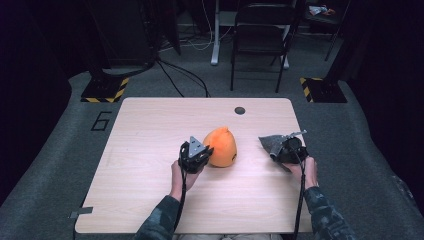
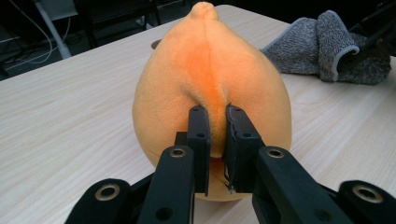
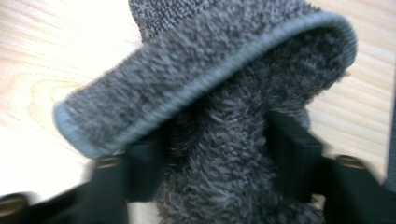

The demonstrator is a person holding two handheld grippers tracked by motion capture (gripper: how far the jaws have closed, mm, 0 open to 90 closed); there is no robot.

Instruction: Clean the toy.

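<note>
You had the left gripper (image 1: 196, 154) pinched nearly closed on a fold of the plush (image 1: 221, 147), the orange pear-shaped toy lying just left of centre in the high view; in the left gripper view its two jaws stood close together with a ridge of orange fabric squeezed between them, low on the toy's near side. That grip looked meant to anchor the toy so it would not roll or slide on the smooth wood while your other hand worked. Your right gripper (image 1: 283, 149) sat to the right of centre in the high view, well apart from the toy, with the grey cloth (image 1: 271, 142) at its tip. In the right gripper view the jaws stood apart with a thick bunch of cloth (image 3: 219, 154) between them and a hemmed edge curling over the top; that picture was blurred, and the pads did not seem to press the cloth, so I judged the hold as let go or loose rather than firm. The cloth appeared to rest on the table (image 1: 150, 200), perhaps set down there or about to be regripped. The table was pale wood with a small dark hole (image 1: 240, 110) near its far edge. Beyond it, at the top of the frame, you had grey carpet, a dark chair (image 1: 260, 40), trailing cables (image 1: 185, 75) and yellow-black striped stand feet.
</note>
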